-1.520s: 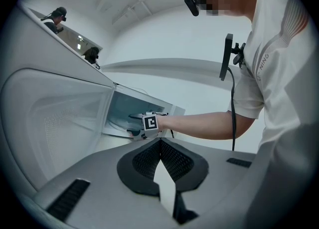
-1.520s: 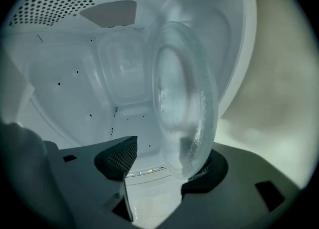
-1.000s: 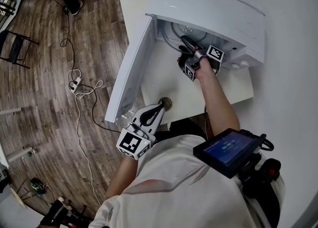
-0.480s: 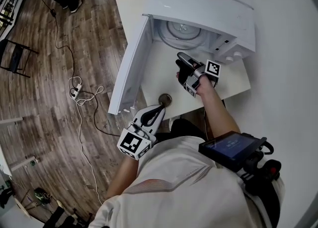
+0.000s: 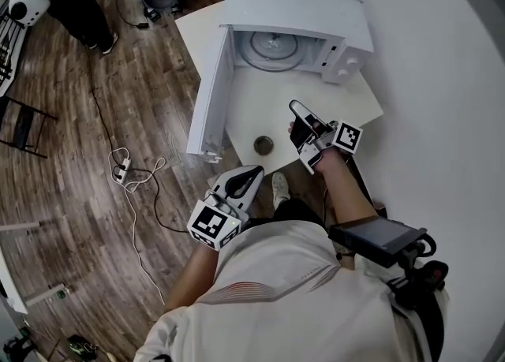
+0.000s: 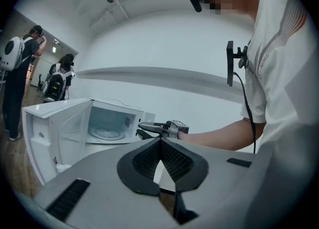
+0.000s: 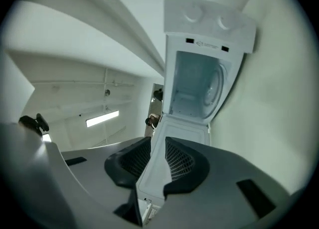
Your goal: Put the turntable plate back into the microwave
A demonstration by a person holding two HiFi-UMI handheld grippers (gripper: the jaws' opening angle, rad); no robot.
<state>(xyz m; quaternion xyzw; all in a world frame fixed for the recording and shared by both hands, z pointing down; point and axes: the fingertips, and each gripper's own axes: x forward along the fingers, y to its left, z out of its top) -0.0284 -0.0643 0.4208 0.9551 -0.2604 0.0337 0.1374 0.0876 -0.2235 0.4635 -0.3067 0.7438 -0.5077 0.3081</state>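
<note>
The turntable plate (image 5: 271, 47), a round disc of pale glass with ring-shaped ridges, lies flat on the floor inside the microwave (image 5: 304, 1). The microwave door (image 5: 207, 100) stands wide open. The right gripper (image 5: 297, 106) hovers over the white table (image 5: 252, 112). Its jaws have just been closing, with a narrow gap and nothing between them. The left gripper (image 5: 255, 171) is clenched on nothing, beside the person's body.

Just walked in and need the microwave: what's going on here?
A person holds a gripper in each hand. The turntable plate already lies inside the open microwave. The right gripper hovers over the table, empty, its jaws having just been closing. The left gripper is shut, near the body.
</note>
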